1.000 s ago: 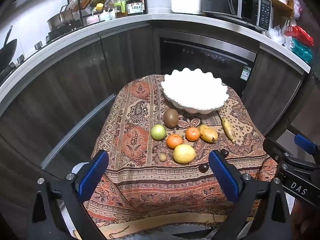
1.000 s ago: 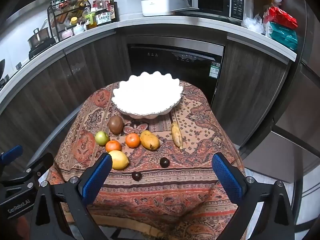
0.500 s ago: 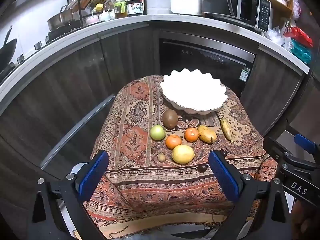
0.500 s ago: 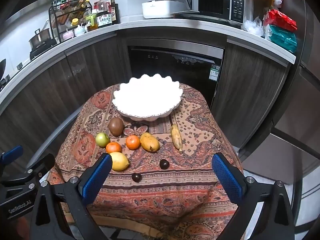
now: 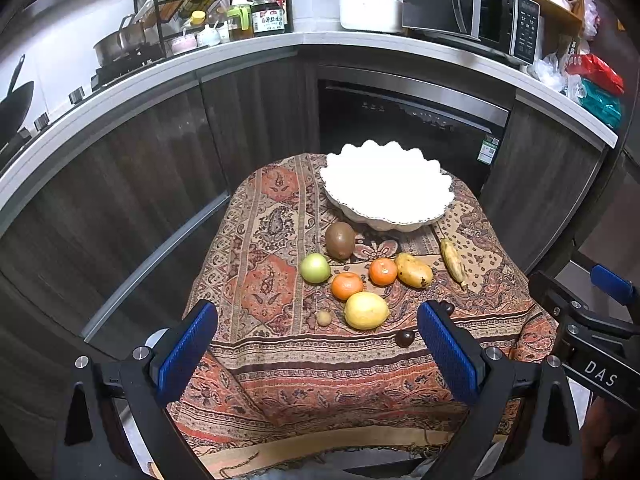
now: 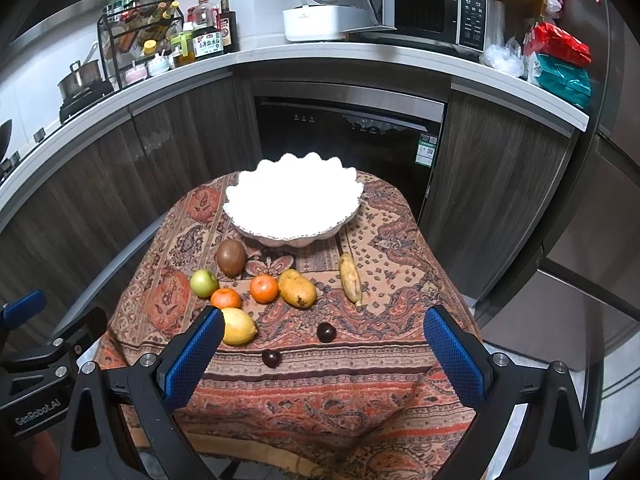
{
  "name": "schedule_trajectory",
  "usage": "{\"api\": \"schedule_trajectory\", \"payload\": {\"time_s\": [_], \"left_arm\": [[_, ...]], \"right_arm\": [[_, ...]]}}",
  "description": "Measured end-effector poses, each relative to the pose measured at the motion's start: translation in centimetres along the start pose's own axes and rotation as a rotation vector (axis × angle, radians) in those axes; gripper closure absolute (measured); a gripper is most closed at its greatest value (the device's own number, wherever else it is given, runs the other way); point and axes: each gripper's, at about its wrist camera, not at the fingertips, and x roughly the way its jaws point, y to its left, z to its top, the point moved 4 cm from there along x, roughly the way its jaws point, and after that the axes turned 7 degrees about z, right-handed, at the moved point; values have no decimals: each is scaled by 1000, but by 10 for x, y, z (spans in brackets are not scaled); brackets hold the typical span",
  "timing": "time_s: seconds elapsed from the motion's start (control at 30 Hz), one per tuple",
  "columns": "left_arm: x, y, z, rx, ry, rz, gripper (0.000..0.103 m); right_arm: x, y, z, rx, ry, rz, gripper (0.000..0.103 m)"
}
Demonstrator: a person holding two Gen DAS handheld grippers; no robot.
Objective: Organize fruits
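Note:
A white scalloped bowl (image 5: 386,188) (image 6: 294,200) stands empty at the far end of a small cloth-covered table (image 5: 264,280). In front of it lie a kiwi (image 5: 340,240), a green apple (image 5: 315,267), two tangerines (image 5: 347,285) (image 5: 383,271), a mango (image 5: 414,270), a lemon (image 5: 366,310), a small banana (image 6: 350,278), two dark plums (image 6: 326,332) (image 6: 271,358) and a tiny brownish fruit (image 5: 323,317). My left gripper (image 5: 316,344) and right gripper (image 6: 322,350) both hover open near the table's front edge, holding nothing.
Dark kitchen cabinets and a built-in dishwasher (image 6: 348,136) curve behind the table. The counter holds a spice rack (image 5: 180,12), a rice cooker (image 5: 372,0) and a microwave (image 6: 420,4). The other gripper shows at each view's edge (image 5: 592,332).
Both views have shifted slightly; the table and fruit sit a little lower and nearer in the right wrist view. No fruit has moved and both grippers stay open.

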Motion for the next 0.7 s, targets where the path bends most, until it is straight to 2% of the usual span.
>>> {"api": "schedule_trajectory", "payload": {"time_s": [0.7], "left_arm": [[-2, -2, 1, 2, -1, 1, 1]], "right_arm": [[0, -1, 2, 4, 0, 0, 2]]}}
